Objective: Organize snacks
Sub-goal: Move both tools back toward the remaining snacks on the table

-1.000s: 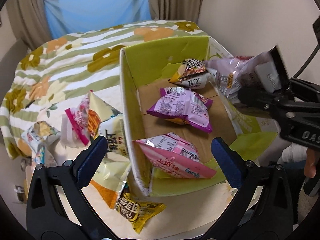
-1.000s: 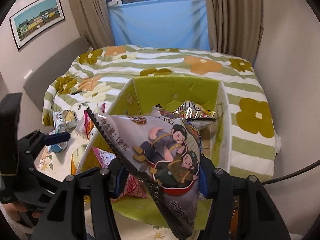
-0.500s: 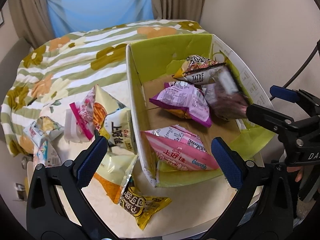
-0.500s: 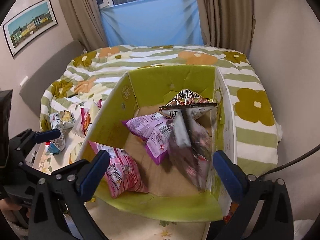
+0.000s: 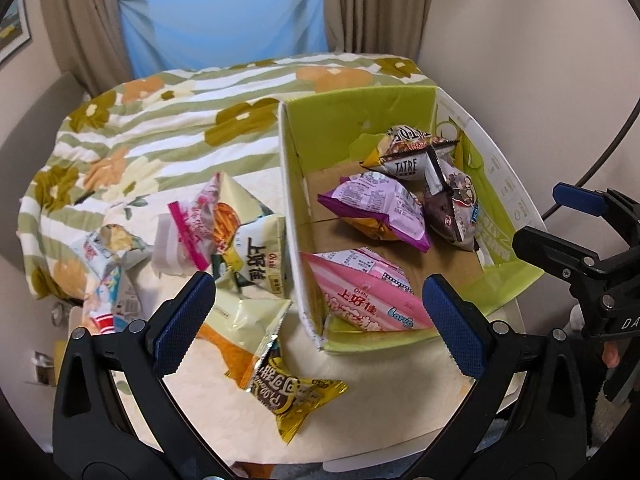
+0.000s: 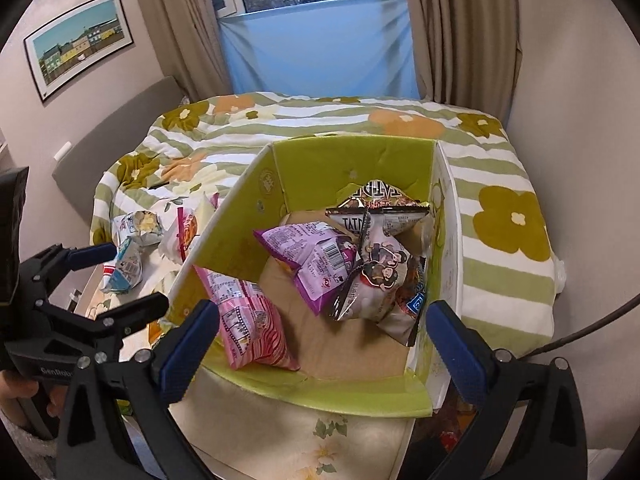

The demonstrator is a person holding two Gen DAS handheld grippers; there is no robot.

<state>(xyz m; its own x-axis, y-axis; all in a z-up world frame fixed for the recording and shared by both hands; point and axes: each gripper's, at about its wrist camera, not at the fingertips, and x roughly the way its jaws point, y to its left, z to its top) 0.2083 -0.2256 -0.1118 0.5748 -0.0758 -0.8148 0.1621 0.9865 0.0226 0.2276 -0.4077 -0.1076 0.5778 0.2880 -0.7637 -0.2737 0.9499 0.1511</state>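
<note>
Inside the green box (image 6: 352, 160), four crinkled snack bags (image 6: 380, 276); both tools (image 6: 320, 344) (image 5: 316, 320) agape, empty.

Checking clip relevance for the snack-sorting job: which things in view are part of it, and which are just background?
Part of the job:
- green-lined cardboard box
- pink foil snack bag, purple snack bag, cartoon-printed bag inside it
- yellow foil packet and pale chip bags outside the box
- open left hand-held gripper

Just there:
- flowered striped bedspread
- framed picture
- beige curtains
</note>
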